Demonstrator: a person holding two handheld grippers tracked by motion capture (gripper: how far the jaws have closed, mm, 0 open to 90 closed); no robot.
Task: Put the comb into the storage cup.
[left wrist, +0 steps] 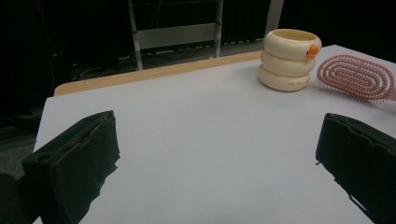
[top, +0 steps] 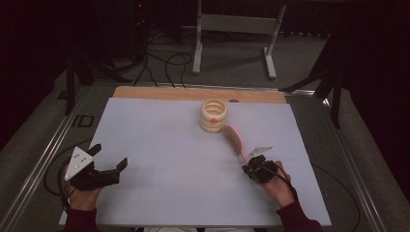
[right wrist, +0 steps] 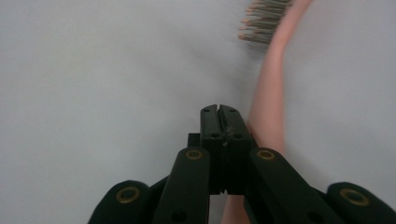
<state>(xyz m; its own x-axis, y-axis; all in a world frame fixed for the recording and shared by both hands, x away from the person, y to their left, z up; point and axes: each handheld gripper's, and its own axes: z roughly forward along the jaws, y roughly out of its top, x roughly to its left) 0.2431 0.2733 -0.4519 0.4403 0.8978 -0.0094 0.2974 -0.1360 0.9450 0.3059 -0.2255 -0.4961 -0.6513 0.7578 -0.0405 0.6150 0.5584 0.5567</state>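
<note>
Cream-coloured, three-ringed round plastic holder [top: 213, 115] with an orange dot on its rim stands at twelve o'clock on your white table sheet [top: 164, 159]; its inside cannot be seen, and the small print on its lowest ring is too fine to read. Your right gripper [top: 255, 170], jaws pressed flat together with nothing between them, sits over the handle end of the pink oval-headed bristle hairbrush [top: 235, 140], which runs from it toward eleven o'clock, its head just beside the holder. Your left gripper [top: 109, 160] rests at eight o'clock with jaws spread wide, well apart from the brush.
</note>
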